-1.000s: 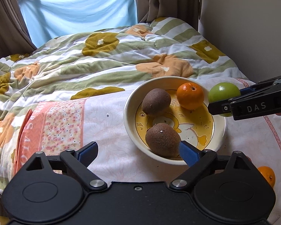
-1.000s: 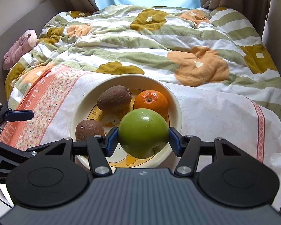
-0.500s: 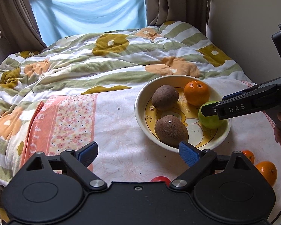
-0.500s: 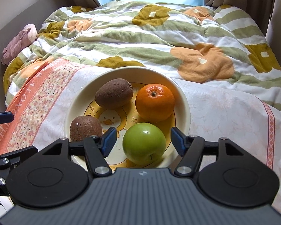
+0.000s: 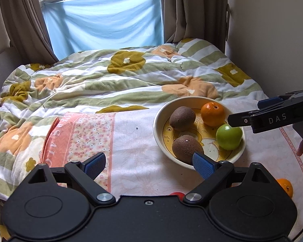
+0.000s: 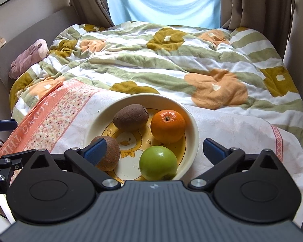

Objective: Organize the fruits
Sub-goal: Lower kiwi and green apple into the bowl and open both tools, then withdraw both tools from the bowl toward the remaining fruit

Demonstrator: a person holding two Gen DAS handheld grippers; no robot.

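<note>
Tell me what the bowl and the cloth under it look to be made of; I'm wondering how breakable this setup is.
The bowl looks like glazed ceramic, possibly melamine: a smooth cream rim with soft shine and a printed yellow duck inside. The cloth looks like thin matte woven cotton: it wrinkles, drapes over the quilt, and carries a printed floral border.

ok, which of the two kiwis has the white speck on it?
The near kiwi, closest to the left gripper; the far kiwi beside the orange shows none.

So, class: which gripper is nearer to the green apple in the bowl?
Right. The right gripper hangs open just above the green apple, which lies between its spread fingers. The left gripper is open beside the bowl, across a kiwi from it.
</note>
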